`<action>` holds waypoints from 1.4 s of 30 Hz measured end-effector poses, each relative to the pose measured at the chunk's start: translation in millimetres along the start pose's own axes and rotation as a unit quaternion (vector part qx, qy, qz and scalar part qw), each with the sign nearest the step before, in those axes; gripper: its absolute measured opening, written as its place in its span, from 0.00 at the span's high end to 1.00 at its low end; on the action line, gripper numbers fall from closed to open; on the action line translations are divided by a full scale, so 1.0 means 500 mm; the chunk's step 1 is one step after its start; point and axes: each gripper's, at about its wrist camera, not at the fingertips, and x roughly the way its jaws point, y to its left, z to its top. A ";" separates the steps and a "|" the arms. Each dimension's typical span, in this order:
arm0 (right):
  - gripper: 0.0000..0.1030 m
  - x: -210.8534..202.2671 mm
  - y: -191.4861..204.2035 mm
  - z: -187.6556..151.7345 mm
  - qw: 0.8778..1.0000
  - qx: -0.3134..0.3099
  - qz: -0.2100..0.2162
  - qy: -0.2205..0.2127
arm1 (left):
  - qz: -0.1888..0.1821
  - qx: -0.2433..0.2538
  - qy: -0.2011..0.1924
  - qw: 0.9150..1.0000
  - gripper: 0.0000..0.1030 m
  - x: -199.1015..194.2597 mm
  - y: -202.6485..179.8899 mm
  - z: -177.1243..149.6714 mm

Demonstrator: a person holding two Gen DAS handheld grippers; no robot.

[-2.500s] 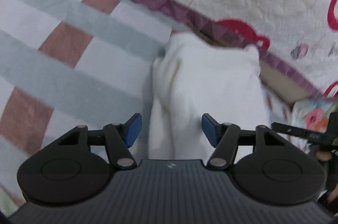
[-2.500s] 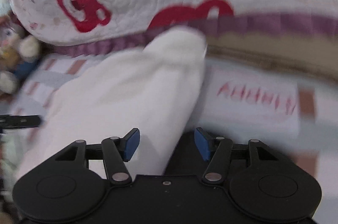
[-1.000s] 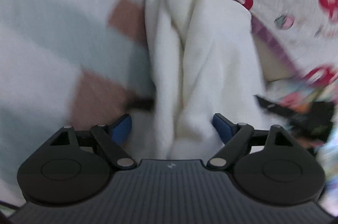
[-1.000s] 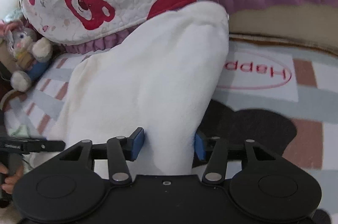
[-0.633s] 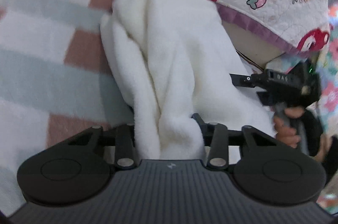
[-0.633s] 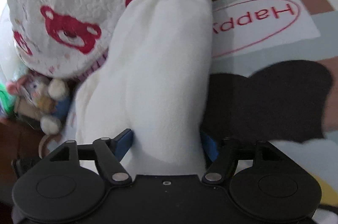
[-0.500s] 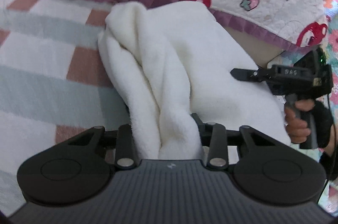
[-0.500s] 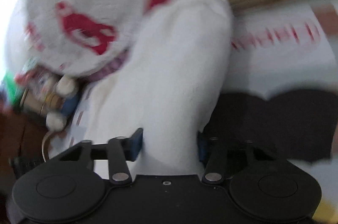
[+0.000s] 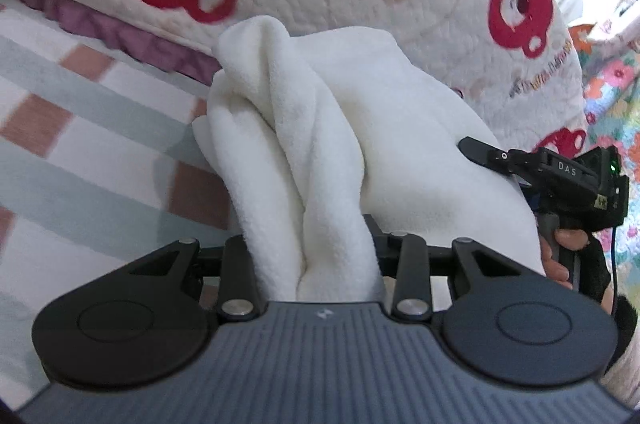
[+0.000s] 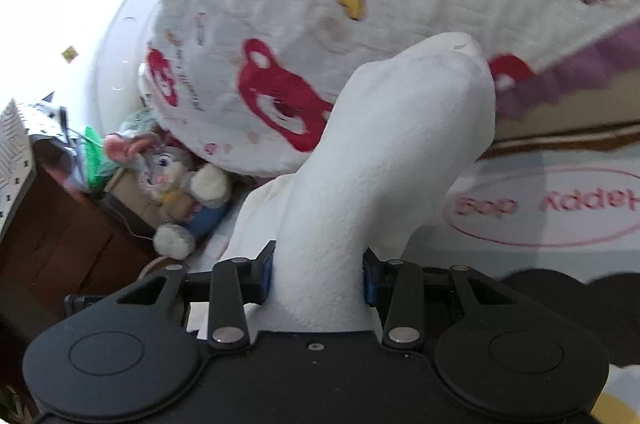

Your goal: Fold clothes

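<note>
Both hand-held grippers, left (image 9: 310, 256) and right (image 10: 318, 278), are clamping the white fleece garment (image 9: 360, 128); lifting evenly should be keeping its edge taut.

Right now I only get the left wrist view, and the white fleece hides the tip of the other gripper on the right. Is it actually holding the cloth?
Observer: Yes. In the right wrist view the right gripper has just been closing its jaws and is shut on a thick fold of the white fleece garment.
Operator: Anything beside it that I can't see?
Observer: A grey plush rabbit sits to its left, by the edge of the bear-print quilt.
Operator: And on the other side?
Observer: A pink oval with "Happy" lettering is printed on the bed cover, seen upside down.
</note>
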 end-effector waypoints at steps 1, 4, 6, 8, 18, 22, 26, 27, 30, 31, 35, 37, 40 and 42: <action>0.56 0.012 0.019 -0.003 1.000 -0.002 0.000 -0.008 | 0.013 0.002 0.001 1.000 0.67 -0.020 0.009 0.007; 0.56 0.063 0.057 -0.024 1.000 0.008 0.018 -0.014 | 0.051 0.000 0.005 0.999 0.67 -0.080 0.038 0.032; 0.56 0.109 0.084 -0.035 0.999 0.012 0.033 0.000 | 0.076 -0.019 0.004 0.997 0.67 -0.130 0.060 0.056; 0.56 0.148 0.113 -0.042 0.998 0.015 0.052 0.012 | 0.105 -0.019 -0.001 0.994 0.67 -0.178 0.068 0.082; 0.56 0.346 0.290 -0.004 0.988 0.032 0.151 0.017 | 0.219 -0.036 -0.013 0.975 0.67 -0.363 0.144 0.277; 0.56 0.440 0.355 0.012 0.984 0.008 0.174 0.023 | 0.260 -0.012 -0.015 0.965 0.67 -0.400 0.225 0.358; 0.56 0.556 0.400 -0.019 0.987 0.002 0.158 0.028 | 0.297 -0.013 -0.005 0.955 0.68 -0.379 0.352 0.403; 0.56 0.589 0.411 -0.031 0.990 0.004 0.141 0.031 | 0.313 -0.016 0.004 0.950 0.68 -0.360 0.391 0.399; 0.55 0.699 0.432 -0.070 0.994 -0.029 0.088 0.055 | 0.354 -0.040 0.026 0.934 0.68 -0.305 0.508 0.376; 0.55 0.740 0.424 -0.088 0.994 -0.035 0.070 0.070 | 0.364 -0.058 0.029 0.929 0.67 -0.289 0.547 0.361; 0.45 0.824 0.337 -0.170 0.989 0.038 0.036 0.138 | 0.370 -0.122 -0.010 0.921 0.65 -0.268 0.629 0.290; 0.41 0.815 0.304 -0.205 0.987 0.069 0.051 0.138 | 0.363 -0.100 -0.018 0.926 0.65 -0.274 0.627 0.284; 0.32 0.786 0.298 -0.219 0.985 0.061 0.059 0.147 | 0.346 -0.090 -0.027 0.933 0.65 -0.292 0.628 0.280; 0.31 0.776 0.300 -0.223 0.983 0.066 0.068 0.160 | 0.331 -0.101 -0.038 0.938 0.65 -0.309 0.637 0.278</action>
